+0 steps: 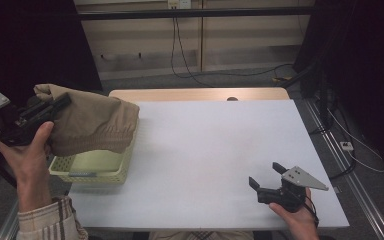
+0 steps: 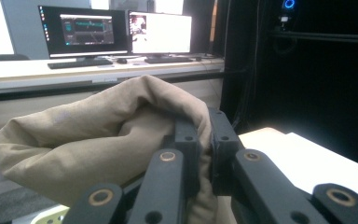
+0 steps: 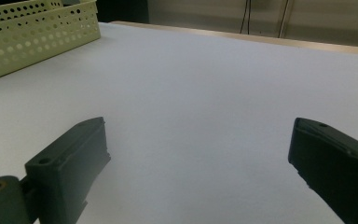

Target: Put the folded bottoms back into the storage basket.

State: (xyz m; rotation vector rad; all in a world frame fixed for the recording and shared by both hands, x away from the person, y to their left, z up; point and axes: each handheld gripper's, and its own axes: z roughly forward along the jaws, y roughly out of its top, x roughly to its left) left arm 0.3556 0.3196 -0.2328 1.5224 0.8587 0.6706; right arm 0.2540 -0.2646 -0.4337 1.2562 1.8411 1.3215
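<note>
Garment transfer, early stage. The left gripper (image 1: 55, 106), jaws clamped on a fold of the tan garment (image 1: 92, 125), holds it raised above the pale yellow basket (image 1: 87, 175) at the table's (image 1: 205, 150) left edge; laying it out remains, by this reading. Its long axis runs roughly left to right, the bunched bulk pointing toward the table centre. The right gripper (image 1: 266, 176) rests near the front edge, jaws apart and empty.
</note>
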